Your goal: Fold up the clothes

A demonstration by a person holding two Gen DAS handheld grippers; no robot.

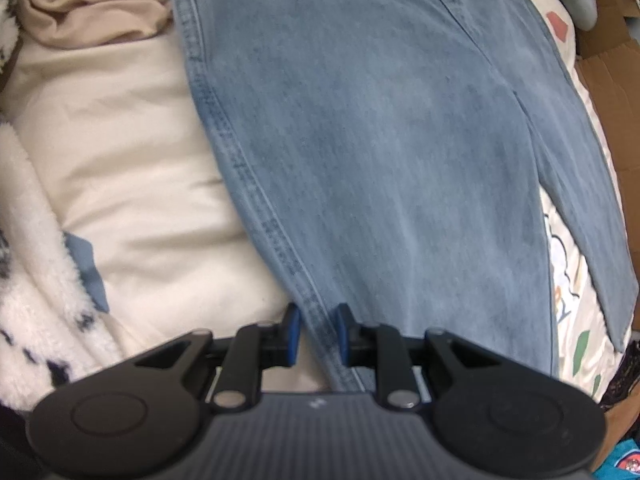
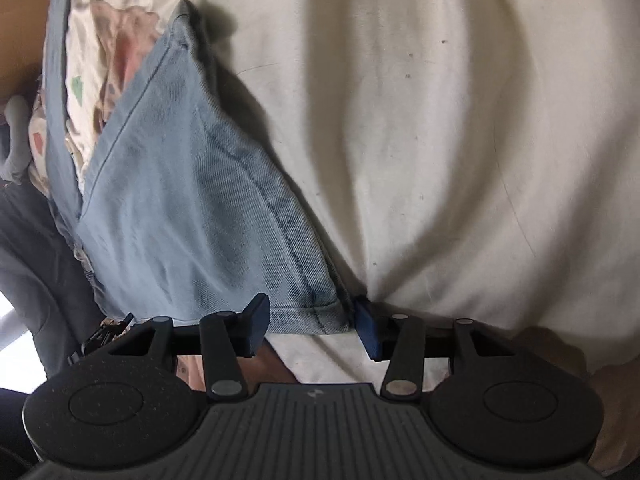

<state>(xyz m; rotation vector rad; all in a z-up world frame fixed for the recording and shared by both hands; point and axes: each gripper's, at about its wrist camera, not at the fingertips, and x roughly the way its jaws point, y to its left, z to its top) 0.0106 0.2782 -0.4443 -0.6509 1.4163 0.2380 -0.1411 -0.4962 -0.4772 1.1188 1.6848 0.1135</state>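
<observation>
Light blue jeans [image 1: 380,140] lie spread lengthwise over a cream bed cover [image 1: 132,184] and fill most of the left wrist view. My left gripper [image 1: 318,334] is at the jeans' near edge, its blue pads [image 1: 294,332] shut on the stitched side seam. In the right wrist view one leg end of the jeans [image 2: 192,208] rests on the cream cover [image 2: 460,140]. My right gripper [image 2: 310,326] stands open around the hem corner. The hem lies between its pads [image 2: 256,322] and neither pad presses on it.
A crumpled beige garment [image 1: 92,4] lies at the far left of the bed. A fluffy white blanket with dark spots [image 1: 36,300] bunches at the near left. A patterned sheet [image 1: 572,280] and cardboard [image 1: 608,64] lie to the right. Grey fabric [image 2: 36,248] hangs at the left.
</observation>
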